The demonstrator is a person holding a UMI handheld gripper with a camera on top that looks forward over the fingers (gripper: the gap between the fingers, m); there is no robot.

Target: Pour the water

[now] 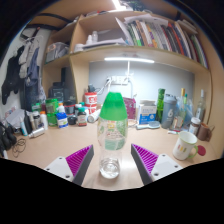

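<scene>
Both fingers (82, 160) of the handheld gripper (113, 162) stand spread on either side of a clear plastic bottle (111, 140), their purple pads (146, 158) facing its lower body. Whether the pads actually press on the plastic cannot be told; a thin strip of desk seems to show at each flank.

Upright on a pale wooden desk (60, 150), the bottle has a green cap (113, 106) and upper section above a transparent body. It sits between the fingers, near their tips.

Right of the bottle, well apart from it, a white mug (186, 147) rests on the same desk. Behind the bottle, along the back of the desk, runs a crowded row of small containers (60, 115), among them one with a red top (92, 101) just left of the bottle's cap. More bottles and jars (178, 108) cluster behind the bottle to its right.

Above the bottle a shelf (120, 50) carries a line of leaning books (160, 35). A strip light (128, 60) glows beneath that shelf. Far left of the bottle, dark cables (15, 135) lie tangled near the desk's end.
</scene>
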